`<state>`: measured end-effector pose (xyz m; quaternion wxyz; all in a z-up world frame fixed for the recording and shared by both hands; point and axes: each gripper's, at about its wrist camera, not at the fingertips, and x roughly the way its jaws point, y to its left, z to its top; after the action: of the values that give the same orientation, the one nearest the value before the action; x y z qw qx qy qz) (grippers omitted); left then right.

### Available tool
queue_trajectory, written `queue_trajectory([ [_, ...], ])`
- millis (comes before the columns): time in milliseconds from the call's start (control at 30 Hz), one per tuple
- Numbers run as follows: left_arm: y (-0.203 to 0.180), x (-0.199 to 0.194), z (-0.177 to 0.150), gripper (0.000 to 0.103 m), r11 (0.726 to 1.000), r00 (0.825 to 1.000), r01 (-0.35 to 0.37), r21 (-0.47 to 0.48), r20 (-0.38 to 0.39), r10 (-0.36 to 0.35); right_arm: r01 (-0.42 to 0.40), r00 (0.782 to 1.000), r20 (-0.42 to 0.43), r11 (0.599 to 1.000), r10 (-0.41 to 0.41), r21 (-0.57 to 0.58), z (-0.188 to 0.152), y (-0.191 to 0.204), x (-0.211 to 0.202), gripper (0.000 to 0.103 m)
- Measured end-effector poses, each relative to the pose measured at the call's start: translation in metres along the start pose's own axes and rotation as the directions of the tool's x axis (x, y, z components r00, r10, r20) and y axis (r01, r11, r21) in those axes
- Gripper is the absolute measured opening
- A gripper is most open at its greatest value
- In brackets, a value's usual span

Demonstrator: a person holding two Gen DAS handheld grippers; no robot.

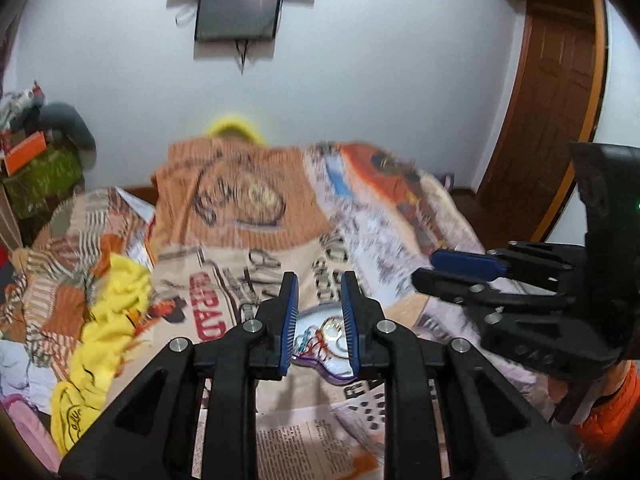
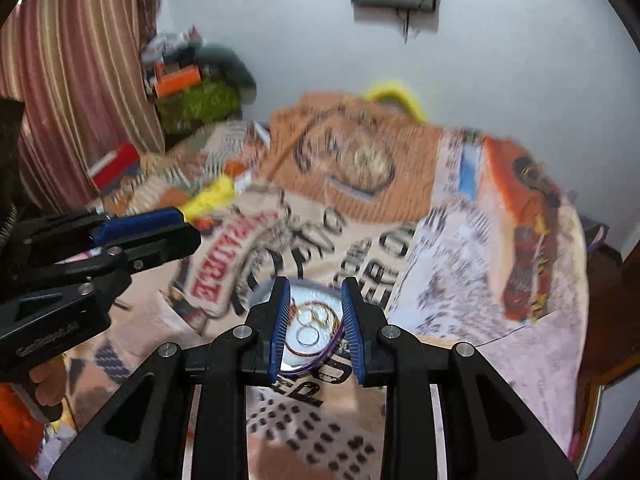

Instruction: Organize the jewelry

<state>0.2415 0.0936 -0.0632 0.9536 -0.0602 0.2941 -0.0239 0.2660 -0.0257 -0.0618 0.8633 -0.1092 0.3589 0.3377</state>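
My right tool (image 2: pixel 316 320) and left tool (image 1: pixel 319 320), both part open and holding nothing, hover with the jewelry dish (image 2: pixel 308 328) on the bed at 12 o'clock.

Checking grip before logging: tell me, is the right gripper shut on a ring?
No, the right gripper is open, its fingers apart above the rings lying in the dish.

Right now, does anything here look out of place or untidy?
Yes. The rings and a thin chain lie jumbled in the tray, unsorted. A crumpled yellow cloth lies on the bedspread.
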Motion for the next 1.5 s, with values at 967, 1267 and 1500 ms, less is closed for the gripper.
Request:
queue_trajectory([
  [967, -0.047, -0.255, -0.064, 0.101, 0.988, 0.852, -0.148, -0.031, 0.503, 0.144, 0.212, 0.749, 0.623, 0.972, -0.228, 0.102, -0.064, 0.105, -0.248, 0.103],
  [1267, -0.049, -0.255, -0.071, 0.101, 0.988, 0.860, -0.152, -0.026, 0.488, 0.145, 0.213, 0.750, 0.619, 0.971, -0.234, 0.109, -0.072, 0.107, -0.254, 0.103],
  [1500, -0.050, -0.249, -0.070, 0.101, 0.989, 0.868, -0.148, -0.031, 0.476, 0.145, 0.211, 0.757, 0.611, 0.972, -0.231, 0.106, -0.080, 0.104, -0.254, 0.103],
])
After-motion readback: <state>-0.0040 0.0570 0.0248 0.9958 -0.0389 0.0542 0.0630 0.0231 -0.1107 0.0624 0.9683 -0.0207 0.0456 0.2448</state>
